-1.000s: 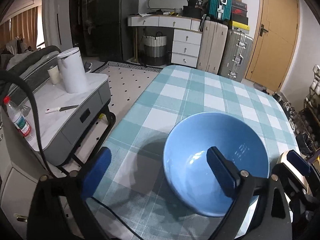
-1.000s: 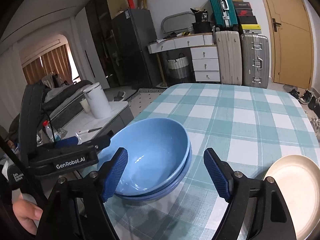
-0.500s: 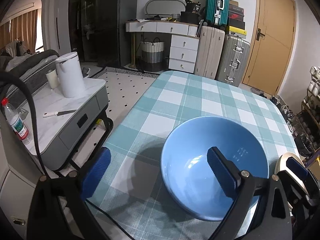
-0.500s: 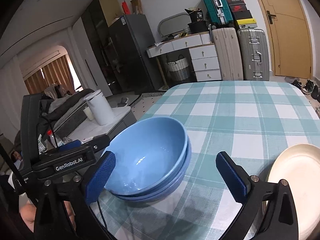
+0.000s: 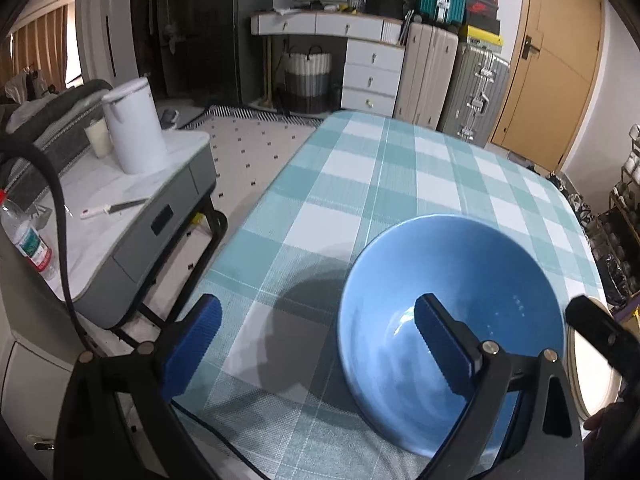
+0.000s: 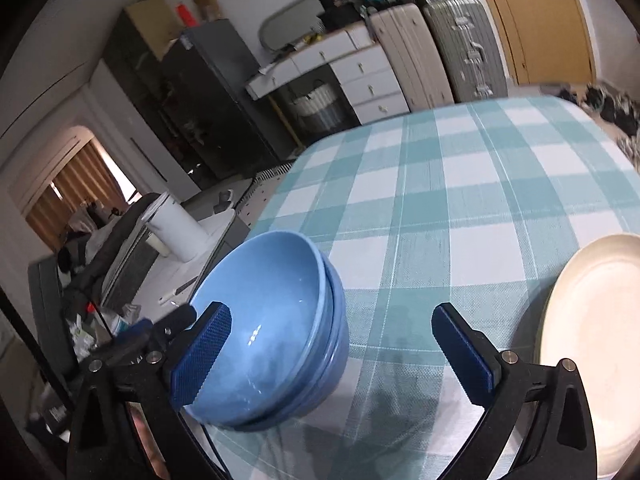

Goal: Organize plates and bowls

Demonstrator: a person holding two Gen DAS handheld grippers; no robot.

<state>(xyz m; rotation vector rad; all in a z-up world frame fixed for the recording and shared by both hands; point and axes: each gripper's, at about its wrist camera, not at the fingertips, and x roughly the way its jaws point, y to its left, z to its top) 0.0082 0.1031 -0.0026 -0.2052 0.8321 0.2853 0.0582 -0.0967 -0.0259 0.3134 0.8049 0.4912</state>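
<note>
left gripper (image 5: 320,344): jaws spread wide, blue ribbed pads facing each other, angled down and forward, nothing between them | right gripper (image 6: 340,344): jaws spread wide, tilted to one side, nothing gripped | left gripper's black frame shows at the lower left of the right wrist view, low and just beside the right one

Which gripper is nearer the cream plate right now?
Right. The right gripper is open just left of the cream plate, its right finger beside the rim. The left gripper is at the blue bowls.
</note>
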